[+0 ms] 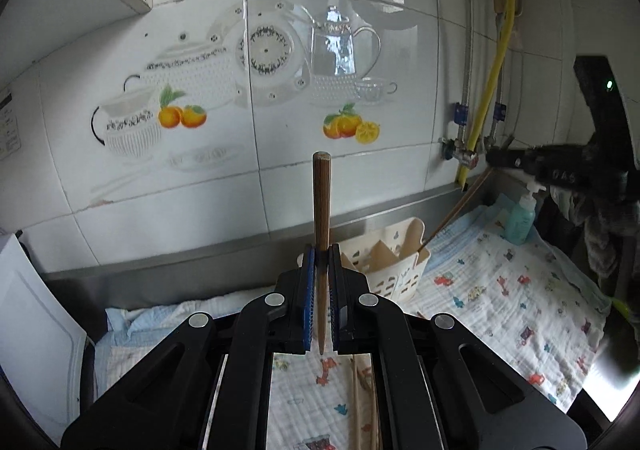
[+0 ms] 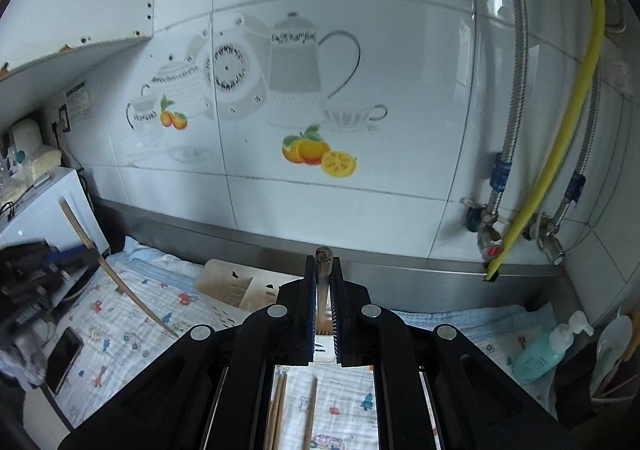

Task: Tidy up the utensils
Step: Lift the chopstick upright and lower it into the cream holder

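My left gripper (image 1: 320,256) is shut on a brown wooden chopstick (image 1: 321,202) that stands upright between the blue pads. A cream utensil basket (image 1: 394,264) stands just beyond it on the patterned cloth. My right gripper (image 2: 323,264) is shut on another chopstick (image 2: 323,274), held over the same basket (image 2: 240,286). In the left wrist view the right gripper (image 1: 496,158) holds its chopstick (image 1: 456,210) slanting down into the basket. In the right wrist view the left gripper (image 2: 76,254) shows at far left with its chopstick (image 2: 112,270). Loose chopsticks (image 2: 310,410) lie on the cloth below.
A patterned cloth (image 1: 500,298) covers the counter. A blue soap bottle (image 1: 522,216) stands at the right by the wall, also in the right wrist view (image 2: 544,350). A phone (image 2: 64,358) lies at left. A white appliance (image 1: 32,322) stands left. Pipes and a yellow hose (image 2: 560,138) run down the tiled wall.
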The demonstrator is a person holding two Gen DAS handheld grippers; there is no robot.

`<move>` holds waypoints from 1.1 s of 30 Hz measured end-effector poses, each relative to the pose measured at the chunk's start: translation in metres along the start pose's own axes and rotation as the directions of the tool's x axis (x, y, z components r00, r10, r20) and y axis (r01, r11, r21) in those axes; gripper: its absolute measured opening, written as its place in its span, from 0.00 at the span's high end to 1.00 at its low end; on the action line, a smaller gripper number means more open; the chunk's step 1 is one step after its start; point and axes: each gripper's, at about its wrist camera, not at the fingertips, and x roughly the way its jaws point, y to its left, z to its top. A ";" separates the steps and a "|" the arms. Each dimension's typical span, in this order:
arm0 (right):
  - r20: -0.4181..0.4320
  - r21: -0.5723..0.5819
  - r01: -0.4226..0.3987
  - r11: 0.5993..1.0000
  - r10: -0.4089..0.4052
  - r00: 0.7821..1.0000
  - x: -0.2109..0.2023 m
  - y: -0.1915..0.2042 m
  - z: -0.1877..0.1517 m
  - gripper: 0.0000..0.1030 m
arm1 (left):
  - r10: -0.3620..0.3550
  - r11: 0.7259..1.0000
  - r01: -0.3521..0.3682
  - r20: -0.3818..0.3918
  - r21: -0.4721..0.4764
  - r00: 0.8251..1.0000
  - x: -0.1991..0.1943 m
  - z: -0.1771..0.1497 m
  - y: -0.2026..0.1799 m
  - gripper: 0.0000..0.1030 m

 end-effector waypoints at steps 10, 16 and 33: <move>-0.069 0.005 -0.007 1.000 0.007 0.998 0.040 -0.002 -0.018 0.94 | 0.006 1.000 -0.006 0.119 0.005 0.993 0.005 0.057 -0.006 0.95; -0.084 0.004 -0.008 1.000 0.009 0.996 0.048 -0.004 -0.028 0.94 | 0.009 1.000 -0.006 0.107 -0.029 0.994 0.036 0.059 -0.005 0.95; -0.031 0.017 0.009 1.000 -0.008 1.000 0.026 -0.011 -0.036 0.81 | -0.015 0.994 0.015 0.007 -0.110 1.000 0.079 0.034 0.011 0.93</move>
